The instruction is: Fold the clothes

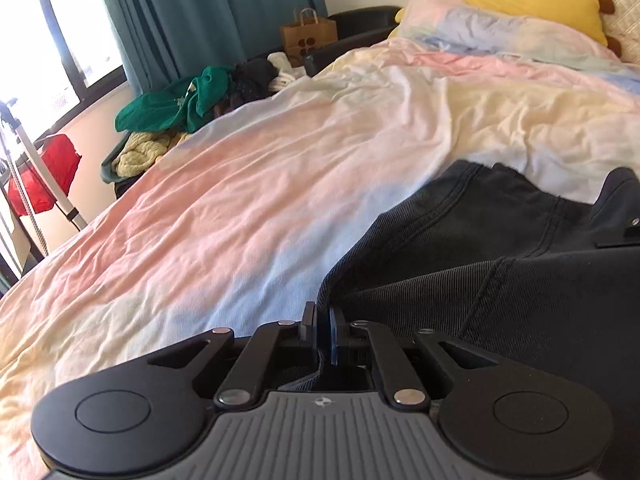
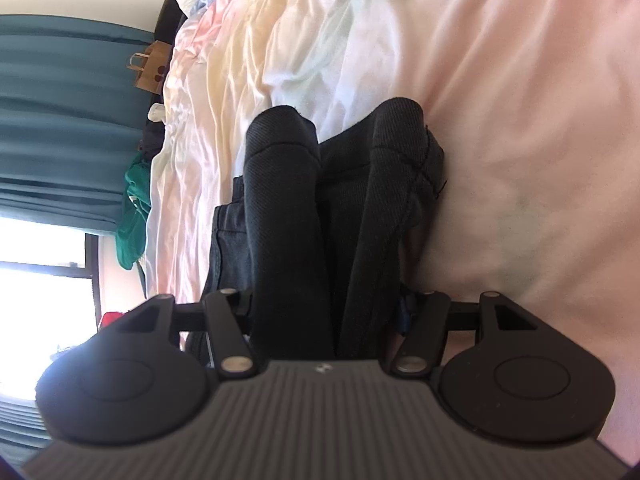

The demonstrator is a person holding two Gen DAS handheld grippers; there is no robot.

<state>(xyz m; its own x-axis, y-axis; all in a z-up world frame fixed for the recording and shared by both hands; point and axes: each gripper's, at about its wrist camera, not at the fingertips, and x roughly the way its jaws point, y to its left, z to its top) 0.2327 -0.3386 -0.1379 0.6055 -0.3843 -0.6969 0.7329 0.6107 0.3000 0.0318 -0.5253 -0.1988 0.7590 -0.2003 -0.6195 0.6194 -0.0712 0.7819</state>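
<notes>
From my left wrist camera, I see the left gripper [image 1: 322, 322] with its jaws drawn together, pinching the near edge of the black garment [image 1: 500, 264], whose fabric runs down between the pads. The garment is dark ribbed cloth with stitched seams, and it lies on the right side of the pastel duvet [image 1: 240, 200], which is pink, cream and pale blue and rumpled all over. A piece of black hardware [image 1: 624, 232] shows at the right edge above the garment; I take it to be part of my other tool. At the far end of the bed sits a yellow pillow [image 1: 552, 8] on a pastel pillow [image 1: 480, 28]. Beyond the bed's left edge there is a green garment [image 1: 176, 100] heaped on other clothes, a brown paper bag [image 1: 308, 36], teal curtains [image 1: 200, 12] and a red bag [image 1: 44, 176] near a white stand [image 1: 48, 176].

From my right wrist camera, the picture is turned on its side. The right gripper [image 2: 326, 312] stands with its jaws fairly wide, and a thick bunch of the black garment [image 2: 320, 208] fills the space between them; the fingers are hidden by the cloth, so I cannot tell whether the pads press on it. The garment rises in two folded humps ahead of the tool, resting on the duvet [image 2: 520, 120]. The curtains [image 2: 60, 120], the paper bag [image 2: 152, 68] and the green garment [image 2: 134, 216] lie along the left.
</notes>
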